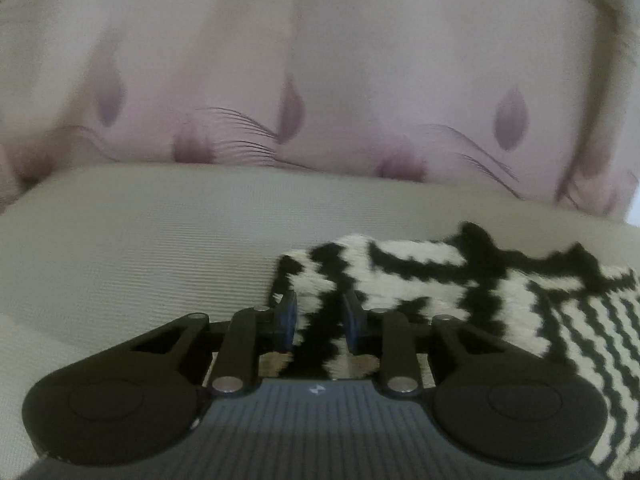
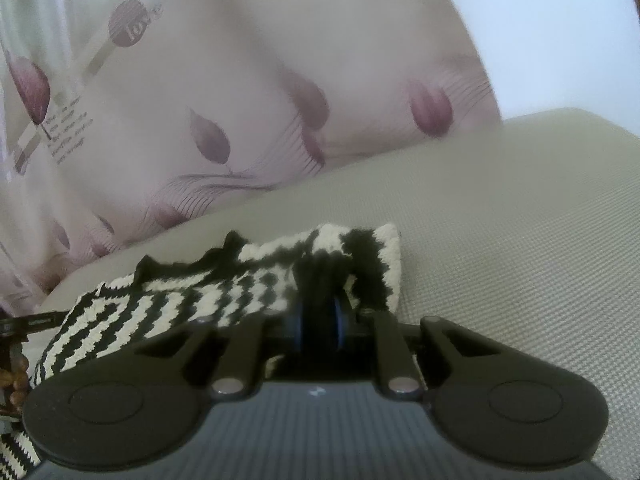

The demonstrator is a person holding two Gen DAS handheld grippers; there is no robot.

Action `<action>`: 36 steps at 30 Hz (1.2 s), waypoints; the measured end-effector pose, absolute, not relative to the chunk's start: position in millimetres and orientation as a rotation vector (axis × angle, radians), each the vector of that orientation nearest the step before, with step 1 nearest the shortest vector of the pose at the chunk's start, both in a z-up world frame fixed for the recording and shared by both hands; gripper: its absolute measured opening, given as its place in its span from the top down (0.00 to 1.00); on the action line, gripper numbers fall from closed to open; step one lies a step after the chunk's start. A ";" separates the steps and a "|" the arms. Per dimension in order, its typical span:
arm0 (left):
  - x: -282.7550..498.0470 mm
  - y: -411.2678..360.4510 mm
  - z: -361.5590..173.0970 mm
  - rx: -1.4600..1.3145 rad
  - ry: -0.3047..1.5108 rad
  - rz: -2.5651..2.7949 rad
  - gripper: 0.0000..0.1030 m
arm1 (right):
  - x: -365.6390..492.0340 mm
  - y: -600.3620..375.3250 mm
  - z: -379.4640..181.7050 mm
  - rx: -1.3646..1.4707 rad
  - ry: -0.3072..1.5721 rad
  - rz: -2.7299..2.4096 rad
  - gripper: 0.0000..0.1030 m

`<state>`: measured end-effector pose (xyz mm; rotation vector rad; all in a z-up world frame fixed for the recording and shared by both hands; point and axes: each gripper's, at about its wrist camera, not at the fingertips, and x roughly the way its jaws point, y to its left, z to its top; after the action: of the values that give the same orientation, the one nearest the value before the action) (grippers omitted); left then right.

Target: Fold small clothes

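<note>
Lying bunched: zebra-knit garment (black-cream); left gripper parted, right gripper pinching it.

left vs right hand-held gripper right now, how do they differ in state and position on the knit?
The left hand-held gripper has its jaws apart, the black-and-white knit garment lying between them; the right hand-held gripper has its jaws closer together, pinching a bunched fold. The left one sits at the knit's left end, the right one near its right end. Both are low over the beige ribbed cushion.
</note>
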<state>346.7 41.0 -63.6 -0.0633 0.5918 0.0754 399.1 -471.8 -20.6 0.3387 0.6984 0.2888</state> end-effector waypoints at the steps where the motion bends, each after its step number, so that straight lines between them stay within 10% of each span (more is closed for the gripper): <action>1: 346.4 44.2 -63.0 -0.072 0.585 0.105 0.71 | 399.4 -471.4 -20.7 0.336 0.701 0.288 0.84; 8: 321.0 55.3 -35.9 -0.179 0.453 0.084 0.71 | 394.4 -467.5 -10.1 0.289 0.657 0.297 0.86; 17: 250.0 -4.0 18.0 -0.078 0.265 -0.193 0.10 | 392.6 -465.1 62.5 0.484 0.545 0.448 0.87; 36: 205.9 -123.8 -35.6 0.121 0.329 -0.565 0.07 | 398.7 -383.9 207.5 0.596 0.357 0.804 0.86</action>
<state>205.9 -123.8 -35.6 0.1215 0.3294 -0.5654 398.7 -383.9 207.5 0.5964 0.3572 0.8037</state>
